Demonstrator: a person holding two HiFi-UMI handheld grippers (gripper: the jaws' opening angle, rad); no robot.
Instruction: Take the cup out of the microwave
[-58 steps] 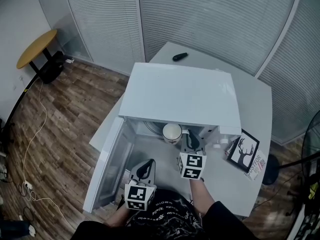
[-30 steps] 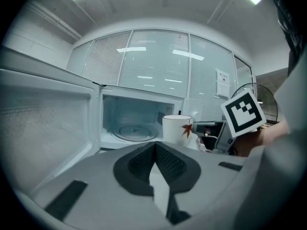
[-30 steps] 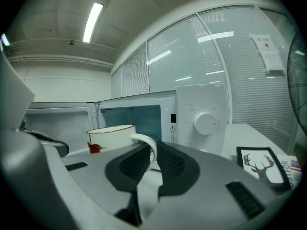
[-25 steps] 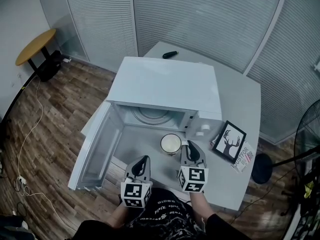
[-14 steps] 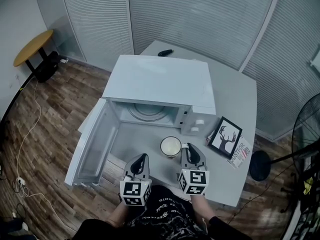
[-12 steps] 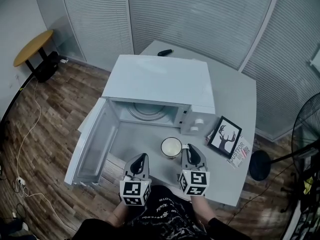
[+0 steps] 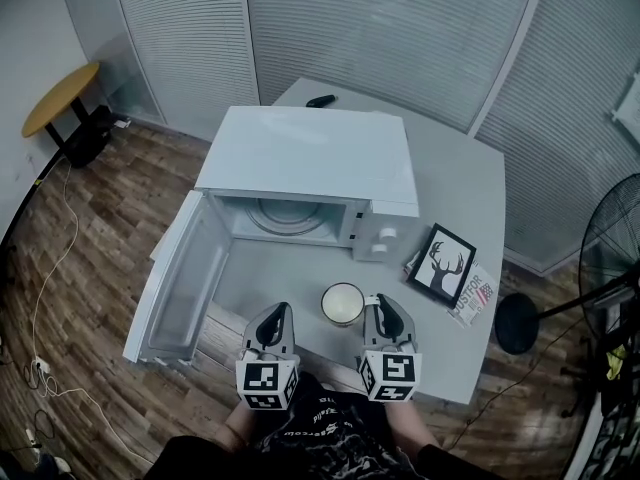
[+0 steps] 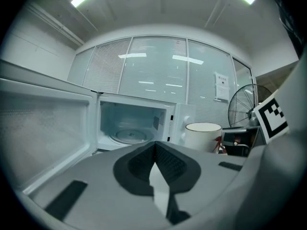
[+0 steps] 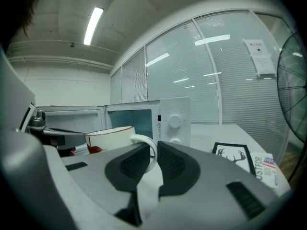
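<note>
– On the grey table (image 7: 455, 203), before the white box-shaped microwave (image 7: 310, 158) with its door (image 7: 175, 283) swung wide: where is the white ceramic cup with the reddish rim (image 7: 343, 304)?
– Out of the cavity. It sits near the table's front edge, well clear of the oven, with its loop handle (image 9: 151, 152) clamped between the dark ribbed pads of the right gripper (image 7: 383, 308). No view shows whether its base touches the tabletop.
– And the other claw?
– The left gripper (image 7: 275, 316) hangs just beside the cup, jaws together on nothing.
– Which step is this?
– The removal looks all but done. The next move is likely to set the cup level on bare table, short of the black-framed deer picture (image 7: 440, 265), then part the jaws without tipping it.
</note>
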